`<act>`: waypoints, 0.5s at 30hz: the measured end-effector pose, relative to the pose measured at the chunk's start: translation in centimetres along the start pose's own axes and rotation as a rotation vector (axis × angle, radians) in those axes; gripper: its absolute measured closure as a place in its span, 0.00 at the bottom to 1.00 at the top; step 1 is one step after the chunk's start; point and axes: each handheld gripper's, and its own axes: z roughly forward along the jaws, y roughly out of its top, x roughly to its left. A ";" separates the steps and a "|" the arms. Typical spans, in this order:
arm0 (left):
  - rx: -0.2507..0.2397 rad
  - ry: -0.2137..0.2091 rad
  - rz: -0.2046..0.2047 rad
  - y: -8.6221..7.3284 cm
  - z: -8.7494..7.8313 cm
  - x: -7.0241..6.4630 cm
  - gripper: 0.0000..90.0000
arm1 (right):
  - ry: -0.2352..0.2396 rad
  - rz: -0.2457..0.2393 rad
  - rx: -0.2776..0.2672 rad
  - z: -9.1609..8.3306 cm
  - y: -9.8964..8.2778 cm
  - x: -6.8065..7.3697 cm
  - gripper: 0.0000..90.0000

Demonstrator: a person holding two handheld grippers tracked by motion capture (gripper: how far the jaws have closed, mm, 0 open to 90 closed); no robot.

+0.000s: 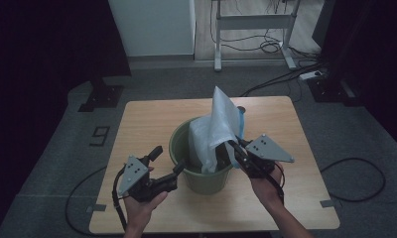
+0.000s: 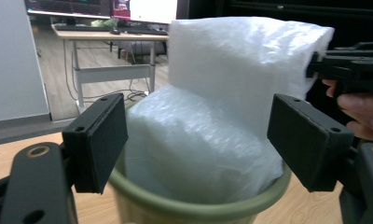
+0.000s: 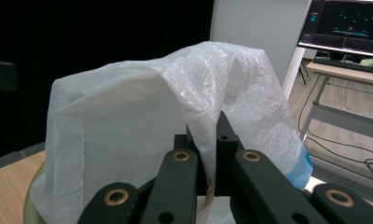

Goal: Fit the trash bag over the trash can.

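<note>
Your right gripper [image 3: 208, 186] pinches a fold of the white plastic bag [image 1: 214, 131] between closed jaws, the bag standing in the green bin [image 1: 199, 178] on the table [image 1: 147, 124]. Your left gripper [image 2: 196, 140] has jaws spread wide, the bag beyond them, untouched.

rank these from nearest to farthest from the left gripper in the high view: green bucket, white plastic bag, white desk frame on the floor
1. Green plastic bucket: right beside the left gripper, at the table's middle.
2. White plastic bag: rising out of the bucket, pinched by the right gripper.
3. White metal desk frame: on the floor beyond the table's far edge.
</note>
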 end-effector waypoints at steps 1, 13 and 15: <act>0.001 -0.005 0.001 0.1 0.2 -0.3 0.22 | -0.001 -0.005 0.004 0.1 0.1 0.1 0.98; -0.003 -0.027 0.005 0.6 1.5 -1.6 0.23 | 0.033 -0.041 0.019 1.3 0.9 2.1 0.98; -0.002 -0.026 0.015 0.9 1.7 -1.6 0.24 | 0.044 -0.052 0.023 1.5 1.0 2.6 0.98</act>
